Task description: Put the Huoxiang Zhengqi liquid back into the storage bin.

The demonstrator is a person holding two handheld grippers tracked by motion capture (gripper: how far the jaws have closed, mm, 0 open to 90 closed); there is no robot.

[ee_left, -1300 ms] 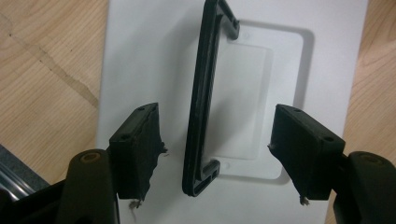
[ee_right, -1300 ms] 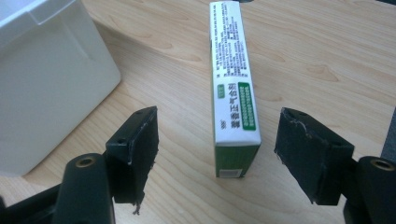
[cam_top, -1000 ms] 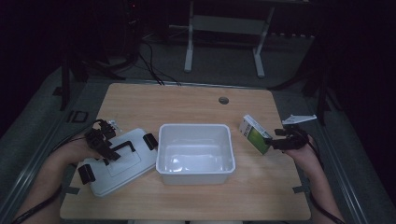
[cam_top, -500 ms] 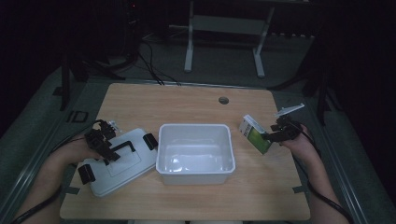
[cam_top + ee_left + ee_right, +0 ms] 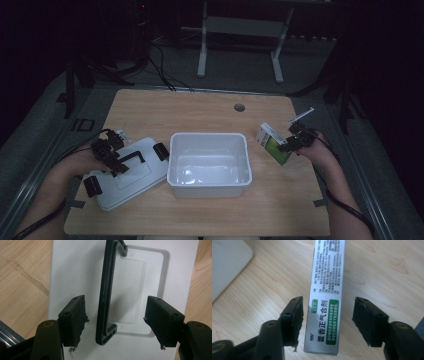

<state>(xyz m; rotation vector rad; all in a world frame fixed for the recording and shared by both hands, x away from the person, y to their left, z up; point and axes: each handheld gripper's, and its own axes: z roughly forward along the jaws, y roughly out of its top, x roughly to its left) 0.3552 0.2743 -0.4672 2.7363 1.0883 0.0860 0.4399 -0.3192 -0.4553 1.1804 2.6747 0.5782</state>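
Right claw (image 5: 327, 322) has just been closing around the medicine box (image 5: 325, 297), pads not yet touching, right of the white bin (image 5: 209, 162); off-centre pads could tip it. Left claw (image 5: 116, 320) stands wide over the lid handle (image 5: 106, 292).

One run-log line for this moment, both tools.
left tool: open, straddling lid handle | right tool: open, jaws just closing around medicine box, no contact | bin: empty

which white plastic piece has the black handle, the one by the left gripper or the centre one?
The flat lid under the left gripper: a black handle runs across its top. The open tub at centre has none.
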